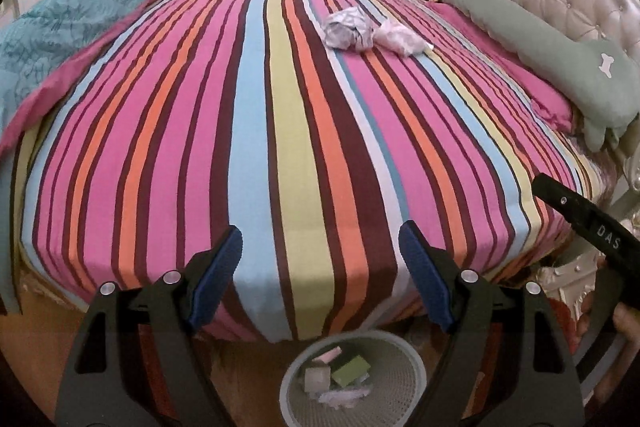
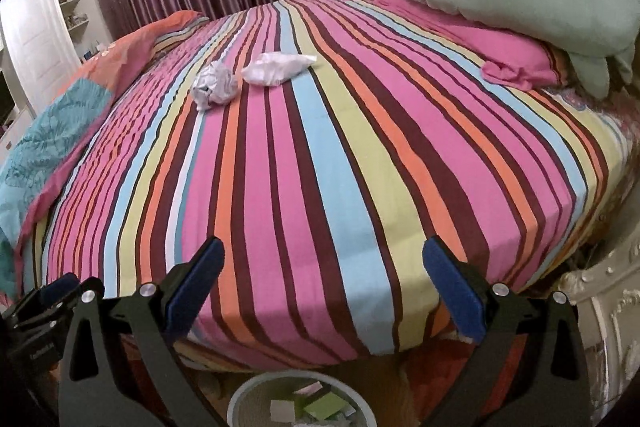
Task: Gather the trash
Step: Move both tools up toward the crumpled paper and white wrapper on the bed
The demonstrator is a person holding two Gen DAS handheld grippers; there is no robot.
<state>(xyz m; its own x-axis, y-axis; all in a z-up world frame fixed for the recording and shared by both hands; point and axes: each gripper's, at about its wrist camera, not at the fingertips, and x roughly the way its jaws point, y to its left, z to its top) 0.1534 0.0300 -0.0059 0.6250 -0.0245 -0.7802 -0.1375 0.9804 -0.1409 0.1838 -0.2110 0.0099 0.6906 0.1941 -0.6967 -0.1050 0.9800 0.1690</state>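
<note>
I see the striped bed (image 1: 256,131) — crumpled paper (image 1: 347,27) and tissue wad (image 1: 400,38) touching at one o'clock.

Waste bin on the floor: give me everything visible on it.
The waste bin is round, pale grey-white, with a smooth rim and a mesh-like perforated wall. It stands upright on the floor at the foot of the bed, below both open grippers. Inside lie a green box, a white block, a pink piece and crumpled paper. Its lower part is cut off by the frame.
</note>
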